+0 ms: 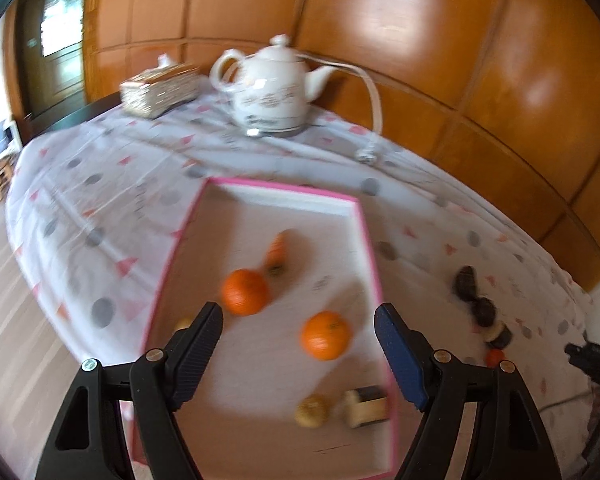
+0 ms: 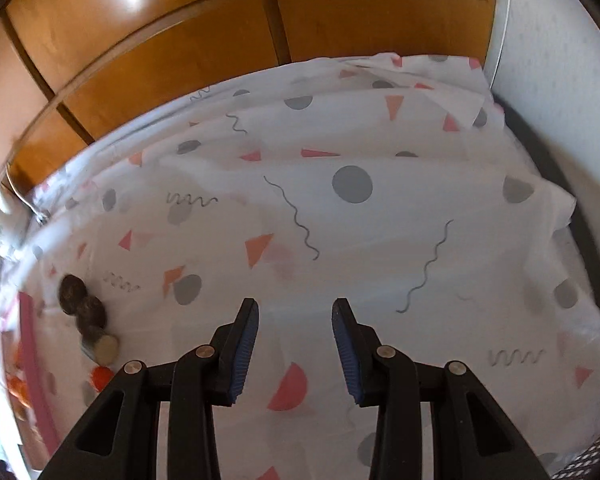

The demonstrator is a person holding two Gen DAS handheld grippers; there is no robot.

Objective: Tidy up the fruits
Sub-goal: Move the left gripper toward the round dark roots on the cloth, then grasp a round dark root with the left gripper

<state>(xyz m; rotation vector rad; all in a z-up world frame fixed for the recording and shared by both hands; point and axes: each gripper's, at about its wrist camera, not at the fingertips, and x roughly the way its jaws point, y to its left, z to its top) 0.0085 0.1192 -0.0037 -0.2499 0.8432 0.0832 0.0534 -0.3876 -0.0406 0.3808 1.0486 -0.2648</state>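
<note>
- It was a home dining room.
- A patterned tablecloth (image 1: 112, 184) covered the tabletop.
- A white ceramic kettle (image 1: 270, 88) and a tissue box (image 1: 160, 90) stood before wood-panelled walls (image 1: 420, 40).

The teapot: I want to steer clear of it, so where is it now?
In the left wrist view, the white teapot stands at the table's far edge against the wood panelling, beyond the pink-rimmed box, with a woven tissue box to its left.

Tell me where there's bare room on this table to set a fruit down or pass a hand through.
Free: the cloth ahead of the open right gripper, out to the wall, and the tray's far end beyond the carrot. Crowded: the tray's near half, with two oranges and small pieces, under the open left gripper; also the dark fruits beside the tray's right rim.
</note>
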